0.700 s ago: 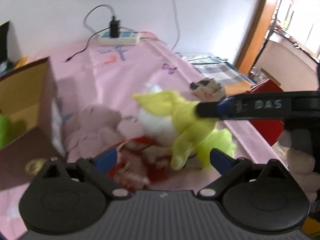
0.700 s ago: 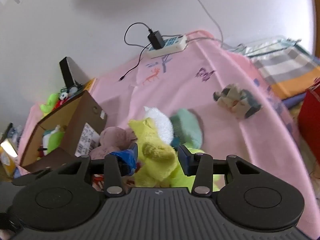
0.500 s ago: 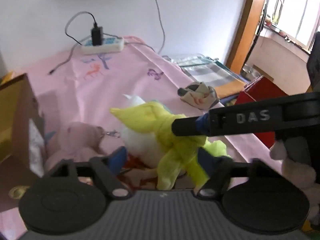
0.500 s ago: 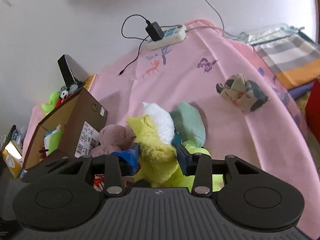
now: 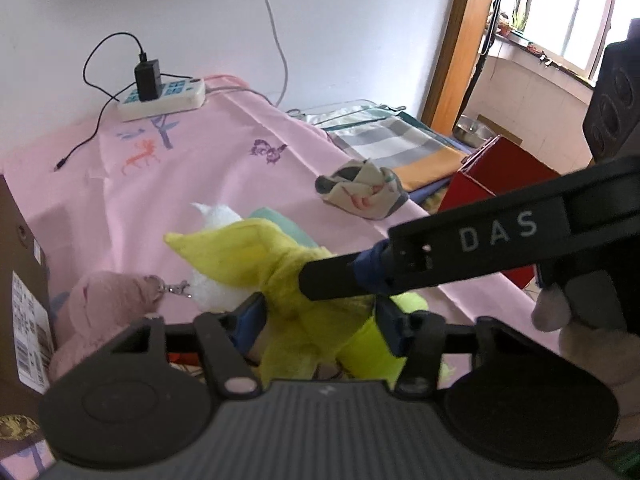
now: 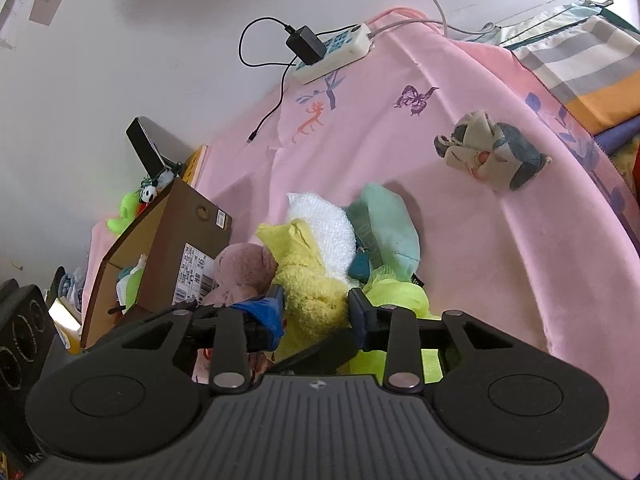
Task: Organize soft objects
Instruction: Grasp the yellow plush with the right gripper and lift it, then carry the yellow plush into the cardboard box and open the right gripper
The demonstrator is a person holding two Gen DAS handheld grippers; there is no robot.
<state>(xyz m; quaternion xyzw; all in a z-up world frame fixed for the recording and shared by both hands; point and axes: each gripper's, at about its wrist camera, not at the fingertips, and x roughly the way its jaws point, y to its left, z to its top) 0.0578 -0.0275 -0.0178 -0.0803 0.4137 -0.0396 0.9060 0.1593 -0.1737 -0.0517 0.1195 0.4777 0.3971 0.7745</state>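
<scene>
A yellow plush cloth (image 5: 256,252) (image 6: 308,280) sits on top of a pile of soft things on the pink bed sheet (image 5: 192,184). My right gripper (image 6: 316,308) is shut on the yellow cloth; its arm (image 5: 472,244) crosses the left wrist view. My left gripper (image 5: 320,320) has its fingers on both sides of the same cloth, closed in on it. In the pile are a pink plush (image 5: 104,300) (image 6: 244,268), a white fluffy cloth (image 6: 324,228), a mint pouch (image 6: 384,228) and a lime mesh puff (image 6: 396,292).
A brown cardboard box (image 6: 160,256) with soft toys inside stands left of the pile. A crumpled patterned cloth (image 5: 360,192) (image 6: 488,152) lies to the right. A power strip with charger (image 5: 160,92) lies by the wall. A red box (image 5: 496,176) and folded bedding (image 5: 392,140) are beyond the bed's edge.
My left gripper has closed in around the yellow cloth and moved nearer to it. My right gripper keeps its hold and has lifted slightly.
</scene>
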